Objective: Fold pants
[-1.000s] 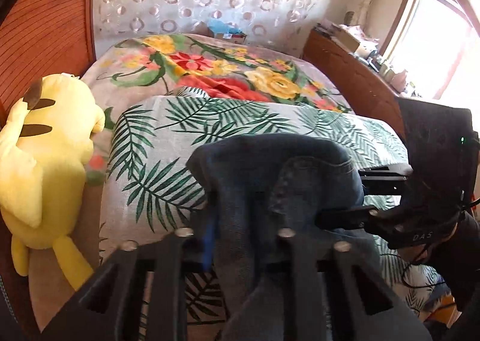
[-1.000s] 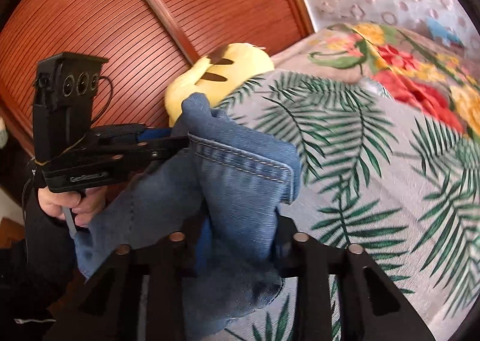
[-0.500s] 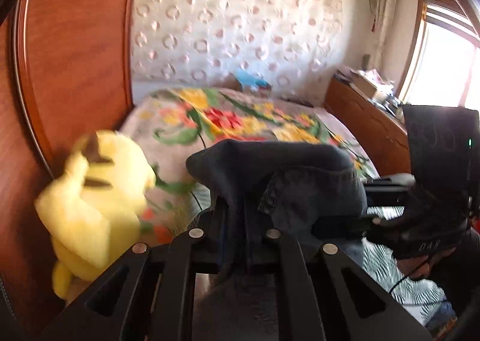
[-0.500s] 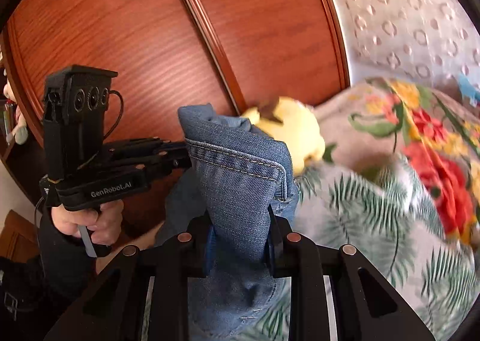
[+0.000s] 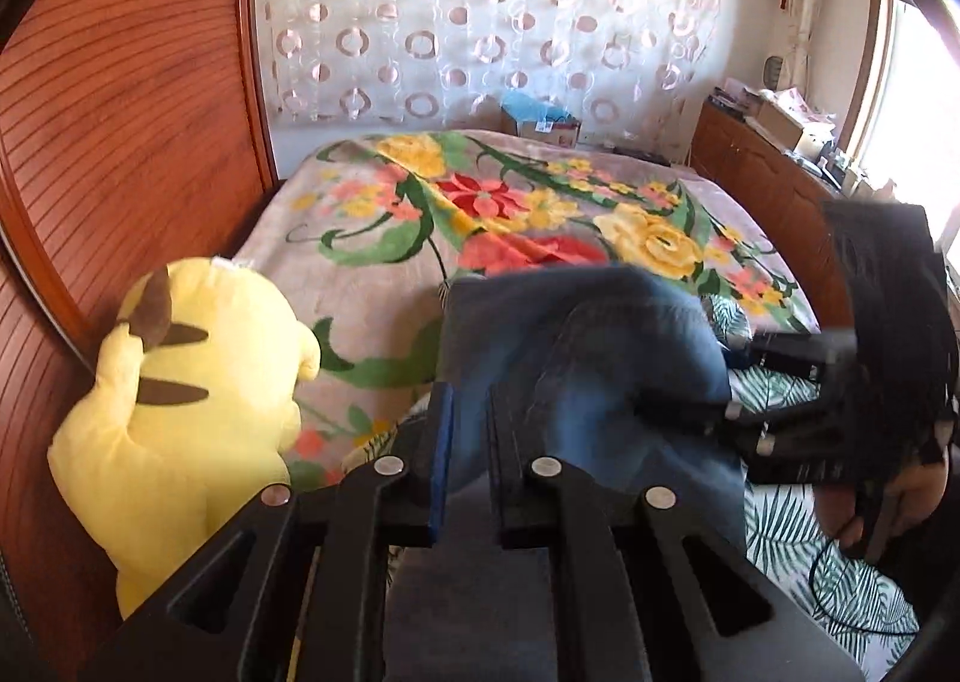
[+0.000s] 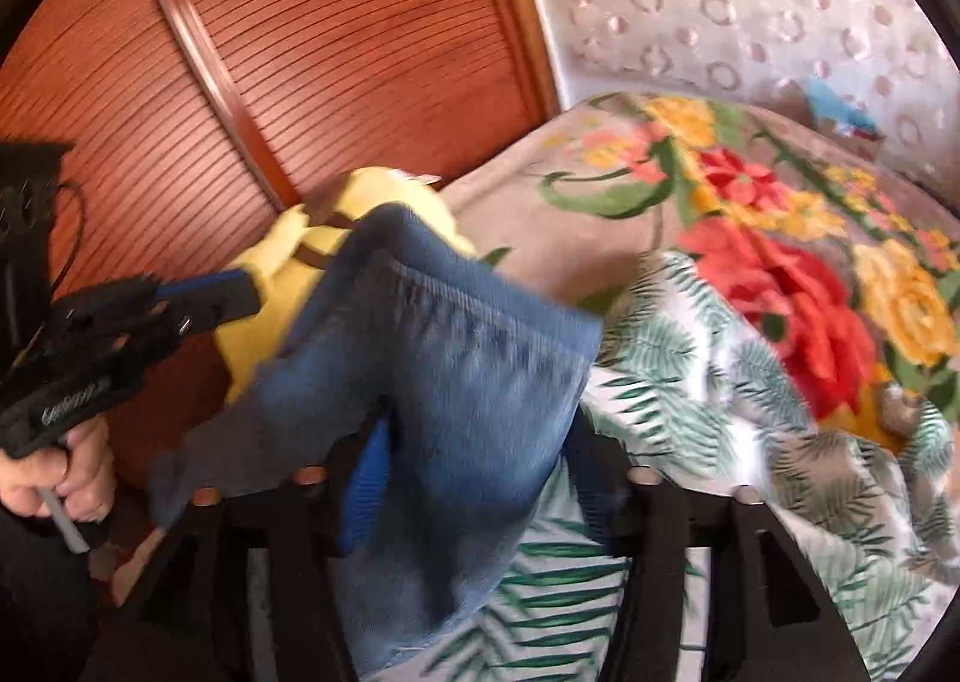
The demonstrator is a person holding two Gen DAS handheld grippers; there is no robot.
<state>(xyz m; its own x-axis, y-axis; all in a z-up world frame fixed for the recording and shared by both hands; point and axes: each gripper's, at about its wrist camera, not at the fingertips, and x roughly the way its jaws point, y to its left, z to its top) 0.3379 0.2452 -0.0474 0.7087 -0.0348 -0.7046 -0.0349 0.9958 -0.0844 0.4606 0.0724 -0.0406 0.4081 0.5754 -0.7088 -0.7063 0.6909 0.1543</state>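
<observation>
Blue denim pants (image 5: 576, 346) hang bunched above the bed. My left gripper (image 5: 468, 400) is shut on a fold of them, with denim filling the narrow gap between its fingers. In the right wrist view the pants (image 6: 456, 334) drape between the widely spread fingers of my right gripper (image 6: 480, 430). Its jaws are opening, and its blue pad (image 6: 366, 490) stands clear of the cloth. From the left wrist view the right gripper (image 5: 738, 382) sits at the denim's right edge, held by a hand (image 5: 870, 502). The left gripper (image 6: 240, 295) shows at the left, beside the denim.
A yellow plush toy (image 5: 192, 394) lies at the bed's left against the ribbed wooden panel (image 5: 120, 111). A floral blanket (image 5: 480, 202) covers the far bed and a palm-leaf sheet (image 6: 690, 382) the near part. A wooden dresser (image 5: 768, 184) with clutter runs along the right.
Both grippers swung with the pants towards the wooden panel and the plush toy. The right gripper's fingers, clamped on the denim before, now stand far apart. The left gripper stays clamped.
</observation>
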